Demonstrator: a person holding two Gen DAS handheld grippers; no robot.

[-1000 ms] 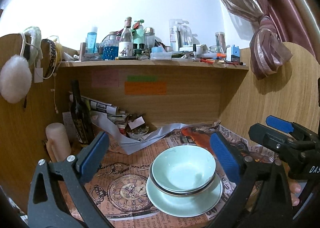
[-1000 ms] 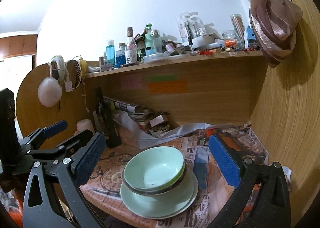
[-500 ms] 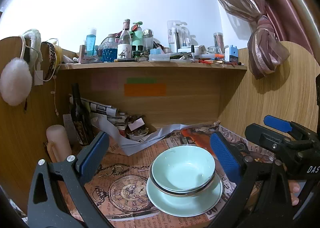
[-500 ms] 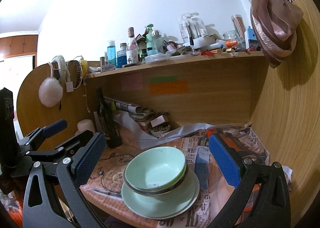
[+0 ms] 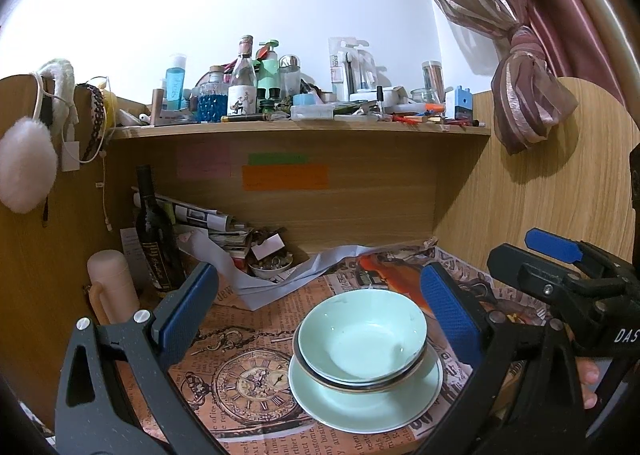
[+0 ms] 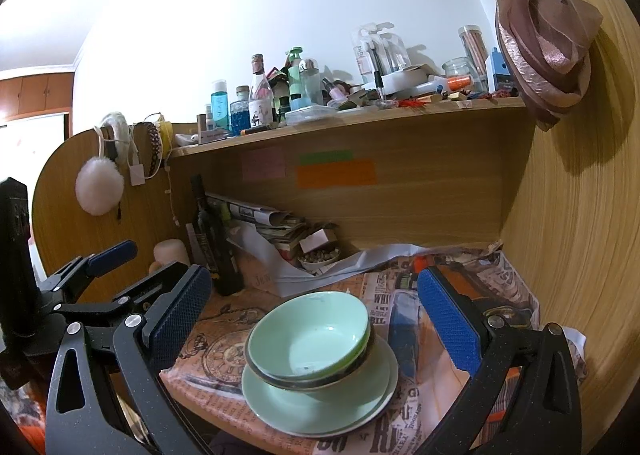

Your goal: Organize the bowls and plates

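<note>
Pale green bowls point(image 5: 362, 339) point(image 6: 310, 337) sit nested on a pale green plate point(image 5: 366, 403) point(image 6: 320, 405), all stacked on a newspaper-covered desk near its front edge. My left gripper point(image 5: 318, 311) is open, held back from the stack with nothing between its blue pads. My right gripper point(image 6: 314, 315) is open too, facing the same stack from the right, empty. Each gripper shows in the other's view: the right gripper point(image 5: 560, 267) at the right edge, the left gripper point(image 6: 104, 267) at the left edge.
A dark wine bottle point(image 5: 154, 231), a beige flask point(image 5: 112, 287), a small bowl of trinkets point(image 5: 270, 267) and rolled newspapers point(image 5: 200, 215) crowd the back left. Above, a shelf point(image 5: 300, 129) carries several bottles. A wooden side panel point(image 6: 580, 215) bounds the right.
Both views have drifted slightly; the stack and both grippers keep nearly the same places. Jaws stay open.
</note>
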